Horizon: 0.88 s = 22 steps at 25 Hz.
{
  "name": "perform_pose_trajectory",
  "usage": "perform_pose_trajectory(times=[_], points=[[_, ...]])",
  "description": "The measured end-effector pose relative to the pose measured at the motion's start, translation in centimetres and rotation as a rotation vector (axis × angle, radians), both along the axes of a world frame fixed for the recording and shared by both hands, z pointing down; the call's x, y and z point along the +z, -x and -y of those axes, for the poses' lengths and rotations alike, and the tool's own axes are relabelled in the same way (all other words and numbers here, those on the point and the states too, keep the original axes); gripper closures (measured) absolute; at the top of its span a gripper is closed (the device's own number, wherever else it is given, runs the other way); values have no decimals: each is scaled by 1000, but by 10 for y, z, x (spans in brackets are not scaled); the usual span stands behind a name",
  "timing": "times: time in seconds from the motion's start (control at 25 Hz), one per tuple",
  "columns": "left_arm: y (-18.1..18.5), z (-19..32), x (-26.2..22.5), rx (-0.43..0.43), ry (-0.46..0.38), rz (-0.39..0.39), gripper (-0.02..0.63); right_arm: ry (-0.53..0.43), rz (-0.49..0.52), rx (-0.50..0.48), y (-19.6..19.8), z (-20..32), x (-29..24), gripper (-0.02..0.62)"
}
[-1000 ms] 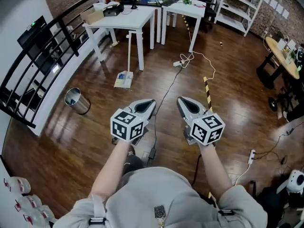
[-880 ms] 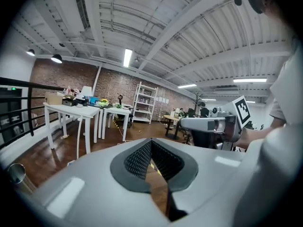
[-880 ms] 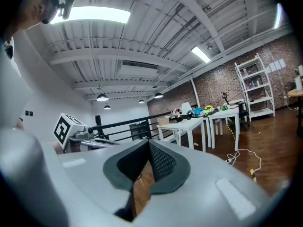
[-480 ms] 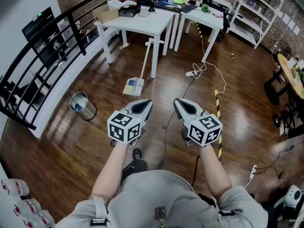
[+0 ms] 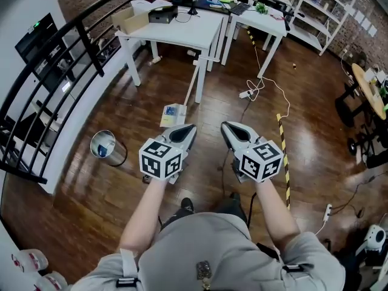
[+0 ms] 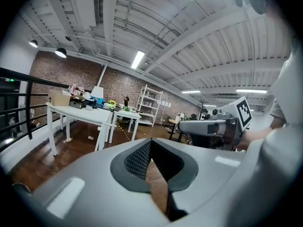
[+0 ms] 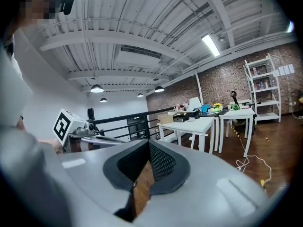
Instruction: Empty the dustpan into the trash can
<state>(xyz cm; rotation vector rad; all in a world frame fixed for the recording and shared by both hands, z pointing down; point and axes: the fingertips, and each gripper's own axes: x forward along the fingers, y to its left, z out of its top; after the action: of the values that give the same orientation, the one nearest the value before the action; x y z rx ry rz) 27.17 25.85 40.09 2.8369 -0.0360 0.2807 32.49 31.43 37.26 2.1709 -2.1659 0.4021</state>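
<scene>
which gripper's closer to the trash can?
Left. In the head view the left gripper is right of the trash can, apart from it; the right gripper sits farther right, beyond the left one.

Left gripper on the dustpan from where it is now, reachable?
Probably not yet. The left gripper is held at waist level, fingers shut; the dustpan lies on the floor ahead. Nothing blocks the way.
</scene>
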Motion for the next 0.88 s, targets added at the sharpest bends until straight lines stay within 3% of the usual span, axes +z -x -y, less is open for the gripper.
perform_pose_trajectory(times=[0.52, 0.88], points=[[-13, 102, 12, -78, 18, -1, 630, -3, 6, -24, -33, 113, 12, 597], [-76, 177, 31, -119, 21, 33, 629, 28, 24, -16, -104, 203, 46, 597]])
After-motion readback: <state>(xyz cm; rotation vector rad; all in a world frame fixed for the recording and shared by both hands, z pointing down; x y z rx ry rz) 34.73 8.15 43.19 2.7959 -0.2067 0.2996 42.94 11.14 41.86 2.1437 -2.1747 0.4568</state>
